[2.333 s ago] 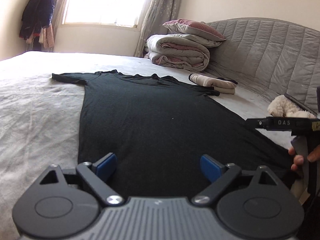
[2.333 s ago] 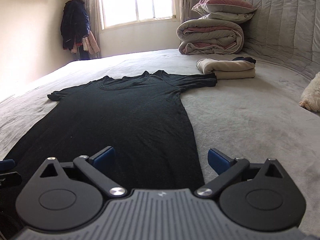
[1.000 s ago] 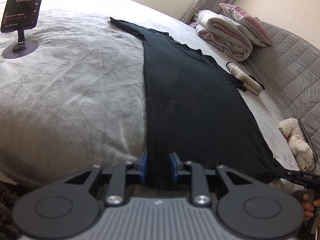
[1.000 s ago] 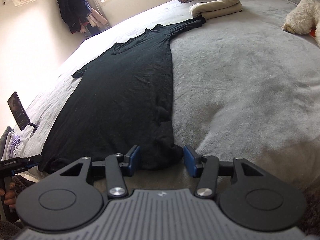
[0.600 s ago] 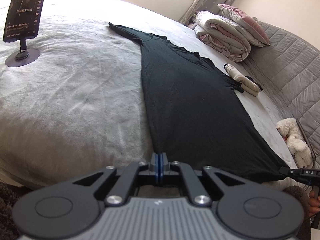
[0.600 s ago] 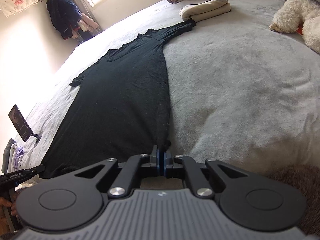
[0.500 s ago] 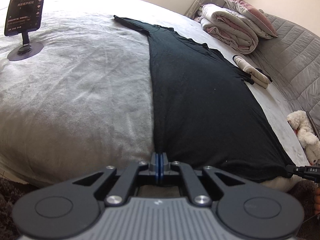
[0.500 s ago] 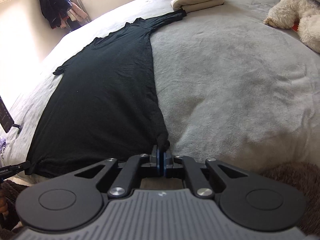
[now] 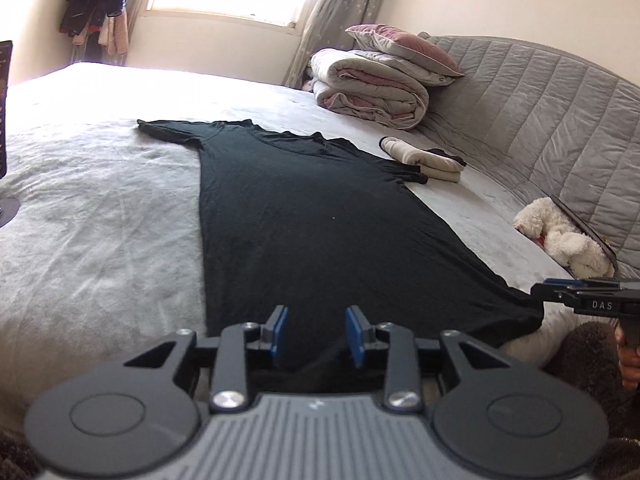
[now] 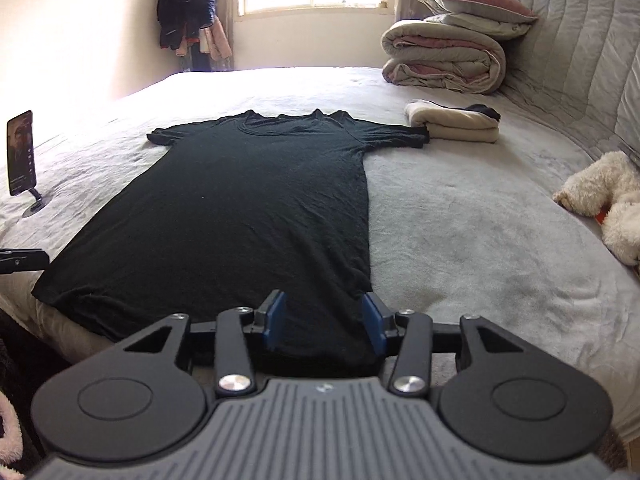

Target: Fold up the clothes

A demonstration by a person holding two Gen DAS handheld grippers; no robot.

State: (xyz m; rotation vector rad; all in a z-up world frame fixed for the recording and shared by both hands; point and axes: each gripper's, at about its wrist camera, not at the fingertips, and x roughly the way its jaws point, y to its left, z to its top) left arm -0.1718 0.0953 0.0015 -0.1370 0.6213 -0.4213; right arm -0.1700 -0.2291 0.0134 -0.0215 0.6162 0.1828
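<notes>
- Shirt: black tee (image 10: 248,200) lies flat on bed (image 10: 460,232), hem nearest both tongs, collar at far end.
- L gripper (image 9: 316,334): jaws opening, hem cloth between pads but not pinched.
- R gripper (image 10: 325,322): jaws opening too, over hem's R corner, nothing clamped.
- Tip, my guess: re-grip each hem corner square before lifting, keep both hands level so fold edge runs straight toward collar.
</notes>
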